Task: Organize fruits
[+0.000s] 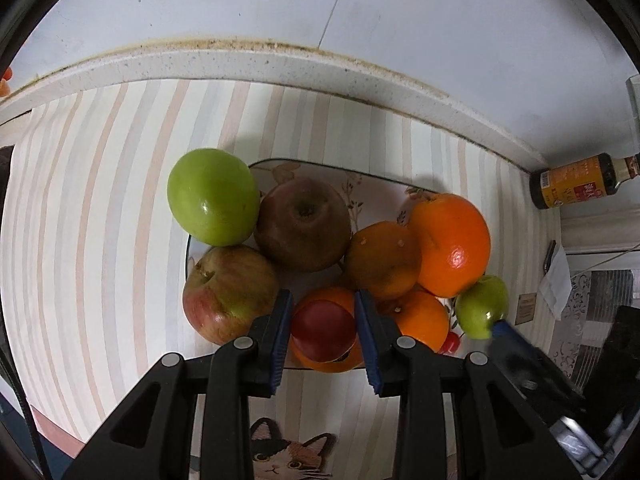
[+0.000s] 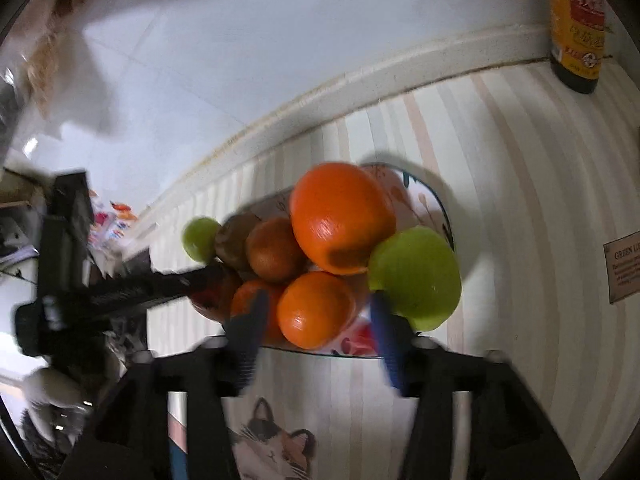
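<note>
A flowered plate (image 1: 376, 188) holds a pile of fruit: a big green apple (image 1: 212, 196), a dark red apple (image 1: 304, 228), a red-green apple (image 1: 228, 292), several oranges (image 1: 452, 240) and a small green apple (image 1: 482, 304). My left gripper (image 1: 323, 330) is shut on a small red fruit (image 1: 324, 330) above an orange at the plate's near edge. My right gripper (image 2: 318, 312) is open around an orange (image 2: 316, 308), close beside the small green apple (image 2: 416, 272). Its blue finger (image 1: 508, 332) shows in the left wrist view. The left gripper's arm (image 2: 120, 288) crosses the right wrist view.
The plate sits on a striped mat (image 1: 100, 220) with a cat picture (image 1: 288, 456). A wall ledge (image 1: 280, 64) runs behind. A dark sauce bottle (image 1: 580, 180) stands at the back right; it also shows in the right wrist view (image 2: 576, 24). A small card (image 2: 624, 268) lies right.
</note>
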A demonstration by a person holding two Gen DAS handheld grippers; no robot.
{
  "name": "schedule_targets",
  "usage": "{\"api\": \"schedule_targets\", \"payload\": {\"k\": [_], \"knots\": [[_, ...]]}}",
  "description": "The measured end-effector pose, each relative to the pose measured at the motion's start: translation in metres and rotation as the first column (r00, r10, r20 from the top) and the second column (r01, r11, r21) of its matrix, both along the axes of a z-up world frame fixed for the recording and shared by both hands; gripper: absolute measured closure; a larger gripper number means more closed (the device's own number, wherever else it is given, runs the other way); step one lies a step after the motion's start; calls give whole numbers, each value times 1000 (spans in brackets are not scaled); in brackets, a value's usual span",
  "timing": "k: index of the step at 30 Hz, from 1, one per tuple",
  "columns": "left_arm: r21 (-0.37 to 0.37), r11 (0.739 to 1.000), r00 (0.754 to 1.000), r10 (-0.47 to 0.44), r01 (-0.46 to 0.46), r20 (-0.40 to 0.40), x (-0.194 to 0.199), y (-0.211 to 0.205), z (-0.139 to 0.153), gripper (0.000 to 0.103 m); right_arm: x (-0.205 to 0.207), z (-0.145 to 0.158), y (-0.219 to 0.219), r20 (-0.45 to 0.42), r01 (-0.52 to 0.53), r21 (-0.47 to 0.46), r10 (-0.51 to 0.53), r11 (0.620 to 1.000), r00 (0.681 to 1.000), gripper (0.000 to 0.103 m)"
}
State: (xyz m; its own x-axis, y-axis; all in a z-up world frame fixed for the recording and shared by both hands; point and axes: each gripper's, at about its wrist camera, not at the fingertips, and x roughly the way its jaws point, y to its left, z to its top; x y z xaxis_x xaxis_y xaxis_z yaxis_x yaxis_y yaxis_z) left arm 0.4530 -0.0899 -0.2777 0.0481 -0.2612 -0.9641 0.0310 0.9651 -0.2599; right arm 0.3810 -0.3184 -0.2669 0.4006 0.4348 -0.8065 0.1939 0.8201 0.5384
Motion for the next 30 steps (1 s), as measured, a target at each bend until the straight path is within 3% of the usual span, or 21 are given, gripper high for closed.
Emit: {"api": "schedule_targets", "payload": {"k": [4, 6, 8, 9, 14, 22, 30], "knots": [[16, 1000, 1000, 0, 1, -30, -1, -2, -3, 64, -5, 19, -3, 41, 30, -25, -29, 999, 999, 20], [8, 1000, 1000, 6, -6, -15, -2, 0, 4, 48, -7, 27, -3, 46, 38, -77, -35, 996, 998, 16], [9, 1000, 1000, 11, -11, 10, -4, 1, 12, 15, -9, 35, -2, 53, 34, -139, -27, 990, 998, 9], [24, 1000, 999, 10, -11, 30, -6, 3, 17, 13, -10, 38, -1, 52, 29, -179, -20, 983, 998, 7], [91, 995, 994, 30, -40, 106, -25, 12, 35, 12, -16, 49, 8, 44, 13, -304, 0, 953, 999, 7], [235, 966, 972, 50, -105, 230, -90, 22, 62, 12, -38, 70, 26, 27, -44, -443, 63, 896, 998, 4], [239, 964, 939, 26, -114, 343, -152, 29, 114, 12, -89, 104, 33, 50, -41, -454, 71, 890, 996, 4]]}}
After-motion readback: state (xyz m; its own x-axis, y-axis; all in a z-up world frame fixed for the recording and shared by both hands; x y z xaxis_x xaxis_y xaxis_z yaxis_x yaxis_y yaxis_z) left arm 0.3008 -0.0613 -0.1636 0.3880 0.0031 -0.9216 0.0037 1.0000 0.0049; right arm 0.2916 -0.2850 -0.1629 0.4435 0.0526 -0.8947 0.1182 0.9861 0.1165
